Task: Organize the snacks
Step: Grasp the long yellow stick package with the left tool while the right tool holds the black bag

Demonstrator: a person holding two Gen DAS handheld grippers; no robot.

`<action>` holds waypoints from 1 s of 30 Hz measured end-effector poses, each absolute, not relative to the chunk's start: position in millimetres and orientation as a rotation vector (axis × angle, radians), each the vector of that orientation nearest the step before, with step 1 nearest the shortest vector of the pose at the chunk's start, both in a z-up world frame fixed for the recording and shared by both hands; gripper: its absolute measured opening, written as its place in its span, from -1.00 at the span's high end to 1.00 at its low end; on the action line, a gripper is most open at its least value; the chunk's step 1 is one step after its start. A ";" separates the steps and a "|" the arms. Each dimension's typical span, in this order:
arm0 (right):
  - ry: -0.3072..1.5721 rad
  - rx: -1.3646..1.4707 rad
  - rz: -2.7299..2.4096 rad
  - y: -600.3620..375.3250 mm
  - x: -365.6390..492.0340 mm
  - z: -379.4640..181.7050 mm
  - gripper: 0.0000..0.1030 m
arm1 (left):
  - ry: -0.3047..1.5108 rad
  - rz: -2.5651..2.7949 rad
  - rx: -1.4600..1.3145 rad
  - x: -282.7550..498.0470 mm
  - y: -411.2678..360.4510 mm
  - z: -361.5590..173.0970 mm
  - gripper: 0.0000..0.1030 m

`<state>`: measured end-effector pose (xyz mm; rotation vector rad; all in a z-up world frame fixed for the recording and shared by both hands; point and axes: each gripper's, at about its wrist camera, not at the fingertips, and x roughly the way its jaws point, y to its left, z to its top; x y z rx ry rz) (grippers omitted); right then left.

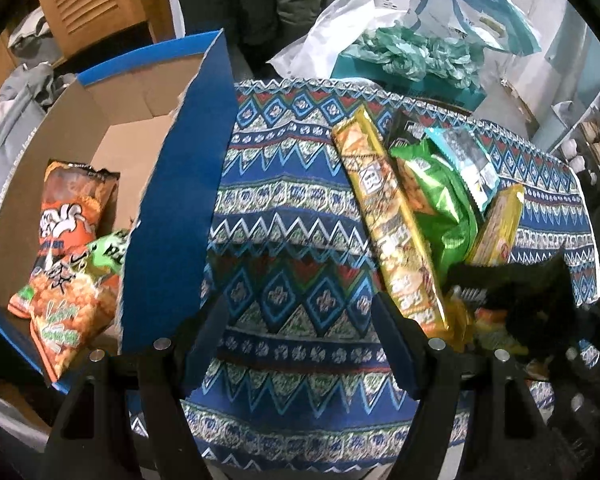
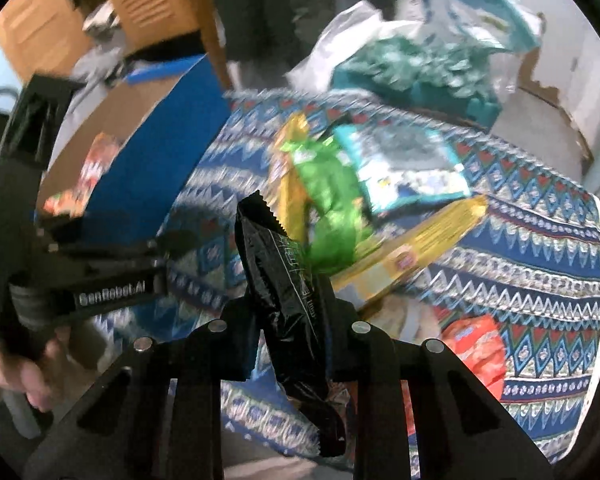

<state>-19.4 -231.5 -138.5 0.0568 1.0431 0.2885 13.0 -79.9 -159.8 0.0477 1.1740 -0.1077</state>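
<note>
My right gripper [image 2: 290, 300] is shut on a black snack packet [image 2: 284, 276] and holds it above the patterned cloth. My left gripper [image 1: 300, 312] is open and empty over the cloth, beside the blue cardboard box [image 1: 180, 184]. The box holds orange snack bags [image 1: 72, 216] and a green one [image 1: 110, 250]. On the cloth lie a long yellow cracker pack [image 1: 392, 224], a green bag [image 1: 440, 200], a teal packet [image 1: 464, 160] and another yellow pack [image 1: 498, 224]. The same pile shows in the right wrist view, with the green bag [image 2: 328, 196] and an orange bag [image 2: 478, 344].
The patterned blue cloth [image 1: 292, 208] covers the table. White and green plastic bags [image 1: 400, 48] and a teal box lie behind it. A wooden cabinet [image 1: 96, 4] stands at the back left. The left gripper body [image 2: 80, 276] is at the left of the right wrist view.
</note>
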 end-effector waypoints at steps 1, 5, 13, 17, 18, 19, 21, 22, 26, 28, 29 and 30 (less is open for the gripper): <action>1.035 0.060 0.269 -233.8 -16.5 -137.4 0.56 | 1.174 -0.108 0.047 14.8 -81.2 -159.8 -0.45; 1.011 0.088 0.202 -244.3 -5.5 -136.3 0.57 | 1.193 -0.104 0.038 27.7 -88.5 -164.9 -0.45; 0.992 0.163 0.160 -255.9 10.9 -138.2 0.57 | 1.213 -0.098 0.014 48.1 -100.5 -172.0 -0.45; 0.952 0.160 0.121 -262.3 16.9 -129.9 0.57 | 1.234 -0.106 0.009 58.4 -112.6 -177.9 -0.46; 0.945 0.164 0.112 -264.5 18.1 -128.9 0.57 | 1.238 -0.108 0.007 59.5 -114.0 -179.3 -0.46; 0.943 0.172 0.105 -267.2 20.1 -128.7 0.57 | 1.243 -0.110 0.006 61.6 -116.8 -181.6 -0.46; 0.947 0.196 0.094 -273.2 23.9 -131.5 0.57 | 1.252 -0.109 0.008 65.3 -121.2 -185.8 -0.47; 0.951 0.203 0.089 -276.3 25.7 -133.6 0.57 | 1.257 -0.110 0.008 67.1 -122.9 -188.1 -0.47; 0.971 0.233 0.080 -284.0 30.3 -144.2 0.57 | 1.279 -0.094 -0.009 76.0 -126.0 -197.7 -0.57; 0.980 0.241 0.079 -284.7 31.0 -147.5 0.57 | 1.290 -0.085 -0.027 80.7 -125.9 -201.5 -0.57; 0.982 0.242 0.081 -284.8 31.6 -148.5 0.57 | 1.295 -0.086 -0.040 83.0 -126.0 -203.0 -0.57; 0.984 0.243 0.084 -285.0 32.2 -149.2 0.57 | 1.304 -0.087 -0.052 85.6 -126.4 -204.3 -0.57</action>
